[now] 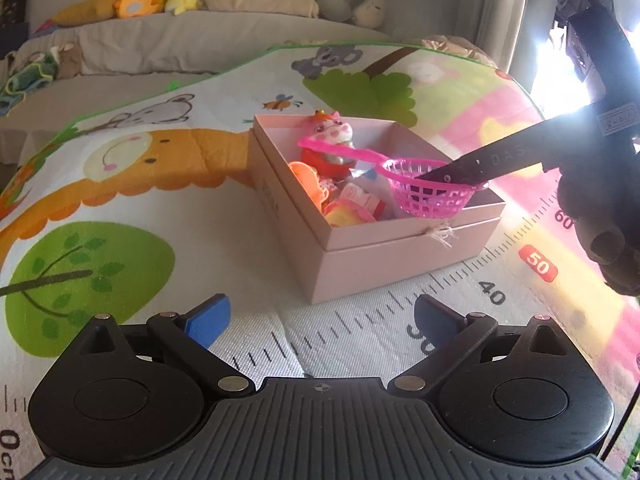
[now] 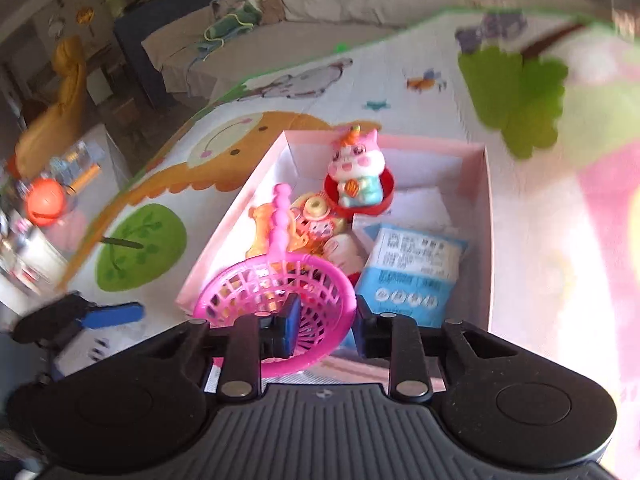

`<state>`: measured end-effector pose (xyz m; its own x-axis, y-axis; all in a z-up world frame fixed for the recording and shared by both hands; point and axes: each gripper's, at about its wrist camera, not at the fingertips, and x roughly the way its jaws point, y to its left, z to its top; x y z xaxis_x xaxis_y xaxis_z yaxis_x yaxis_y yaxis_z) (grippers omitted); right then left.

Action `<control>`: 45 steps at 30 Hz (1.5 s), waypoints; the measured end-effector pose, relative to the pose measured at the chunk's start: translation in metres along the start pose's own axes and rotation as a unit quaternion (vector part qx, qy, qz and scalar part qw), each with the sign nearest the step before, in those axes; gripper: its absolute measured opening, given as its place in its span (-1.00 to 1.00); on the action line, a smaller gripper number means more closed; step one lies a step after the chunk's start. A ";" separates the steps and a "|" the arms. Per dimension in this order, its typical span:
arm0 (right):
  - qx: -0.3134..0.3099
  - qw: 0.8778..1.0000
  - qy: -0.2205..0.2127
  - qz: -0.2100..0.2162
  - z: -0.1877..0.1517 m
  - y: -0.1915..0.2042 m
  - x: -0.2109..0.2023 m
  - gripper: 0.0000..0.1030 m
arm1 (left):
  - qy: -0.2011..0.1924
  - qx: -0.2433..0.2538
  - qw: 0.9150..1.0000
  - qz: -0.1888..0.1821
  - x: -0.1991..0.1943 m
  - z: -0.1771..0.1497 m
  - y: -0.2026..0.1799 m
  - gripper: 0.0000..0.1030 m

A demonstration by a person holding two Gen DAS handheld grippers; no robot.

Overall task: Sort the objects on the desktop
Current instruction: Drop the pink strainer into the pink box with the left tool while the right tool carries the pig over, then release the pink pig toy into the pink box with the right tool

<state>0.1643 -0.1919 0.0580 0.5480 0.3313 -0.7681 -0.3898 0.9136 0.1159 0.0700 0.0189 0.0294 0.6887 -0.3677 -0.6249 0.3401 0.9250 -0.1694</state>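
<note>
Left wrist view: the left claw [image 1: 322, 316] is spread wide and holds nothing, low over the play mat [image 1: 132, 184]. Just ahead sits the pink box [image 1: 376, 240] with toys inside. The pink strainer [image 1: 434, 188] hangs over the box's right side, with the right claw's dark finger [image 1: 492, 162] poking into its bowl.

Right wrist view: the right claw [image 2: 326, 322] pinches the strainer's [image 2: 276, 292] rim. Its handle points away over the box [image 2: 486, 240], near the pink cat toy [image 2: 358, 174] and blue packet [image 2: 412, 276].

Pink mesh strainer [image 2: 280, 292], pale pink box [image 1: 376, 248], blue-and-white packet [image 2: 412, 276], cartoon-animal patterned play mat [image 1: 132, 168], blue-padded claw fingertips [image 1: 208, 320]
</note>
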 end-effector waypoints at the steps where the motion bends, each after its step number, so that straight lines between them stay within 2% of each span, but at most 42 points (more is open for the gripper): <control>1: -0.017 1.000 -0.015 -0.017 0.000 0.004 0.000 -0.50 | 0.001 0.001 1.000 0.001 0.000 -0.001 0.000 0.96; 3: -0.038 0.997 -0.034 -0.056 0.002 0.008 0.005 -0.64 | 0.003 0.000 1.000 0.002 0.000 -0.002 -0.001 0.96; 6: -0.062 0.993 -0.039 -0.088 0.008 0.006 0.019 -0.64 | 0.005 0.002 1.000 0.007 0.001 -0.004 -0.004 0.96; 7: -0.058 0.994 -0.033 -0.084 0.011 0.003 0.021 -0.51 | 0.005 0.003 1.000 0.010 0.002 -0.005 -0.004 0.96; 8: -0.047 0.996 -0.027 -0.075 0.015 -0.001 0.020 -0.28 | 0.005 0.005 1.000 0.012 0.002 -0.005 -0.005 0.96; 9: -0.030 0.997 -0.031 -0.064 0.020 -0.006 0.016 -0.17 | 0.006 0.005 1.000 0.014 0.003 -0.006 -0.005 0.97; 11: -0.004 0.997 -0.055 -0.050 0.033 -0.012 0.004 0.18 | 0.008 0.004 1.000 0.018 0.004 -0.005 -0.004 0.97; 13: 0.015 0.997 -0.067 -0.045 0.052 -0.016 0.001 0.26 | 0.008 0.002 1.000 0.022 0.005 -0.002 -0.004 0.97; 17: 0.030 0.997 -0.049 -0.044 0.085 -0.018 0.031 0.26 | 0.001 -0.002 1.000 0.021 0.003 0.002 -0.004 0.97; 21: 0.013 0.997 -0.022 -0.075 0.099 -0.008 0.083 0.26 | 0.005 -0.003 1.000 0.026 0.002 0.001 0.000 0.97; 22: 0.009 0.997 -0.014 -0.081 0.100 -0.007 0.094 0.12 | 0.005 -0.005 1.000 0.028 0.001 0.000 0.002 0.97; 23: 0.006 0.996 -0.006 -0.084 0.100 -0.005 0.101 -0.12 | 0.006 -0.008 1.000 0.029 0.001 -0.001 0.005 0.97; 24: 0.007 0.996 -0.002 -0.083 0.099 -0.005 0.104 -0.13 | 0.006 -0.012 1.000 0.028 0.000 -0.001 0.009 0.98; 27: 0.011 0.997 -0.021 -0.074 0.095 -0.009 0.086 -0.14 | 0.008 -0.026 0.999 0.027 0.001 -0.003 0.016 0.98; 31: 0.012 0.994 -0.028 -0.106 0.097 -0.020 0.062 -0.12 | 0.008 -0.041 0.999 0.014 0.004 -0.002 0.013 0.99; 33: 0.014 0.993 -0.021 -0.119 0.097 -0.029 0.059 -0.07 | 0.007 -0.037 0.999 0.010 0.003 -0.003 0.007 0.99; 36: 0.022 0.990 -0.017 -0.141 0.092 -0.040 0.060 0.24 | 0.010 -0.025 1.000 0.007 0.001 -0.004 -0.001 0.99; 42: 0.065 0.989 -0.055 -0.124 0.074 -0.057 0.030 0.28 | 0.015 -0.025 0.999 0.027 -0.002 -0.009 -0.002 1.00; 43: 0.070 0.988 -0.068 -0.122 0.066 -0.057 0.017 0.35 | 0.013 -0.026 0.999 0.032 -0.004 -0.010 -0.001 1.00; 44: 0.072 0.987 -0.081 -0.117 0.057 -0.056 0.004 0.56 | 0.011 -0.028 0.999 0.035 -0.005 -0.011 -0.001 1.00; 45: 0.068 0.988 -0.097 -0.103 0.044 -0.052 -0.013 0.68 | 0.010 -0.030 0.999 0.038 -0.006 -0.013 -0.002 1.00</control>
<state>0.2099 -0.2337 0.0897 0.7418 0.1628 -0.6505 -0.1606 0.9850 0.0633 0.0572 0.0208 0.0237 0.6979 -0.2938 -0.6531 0.2471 0.9548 -0.1654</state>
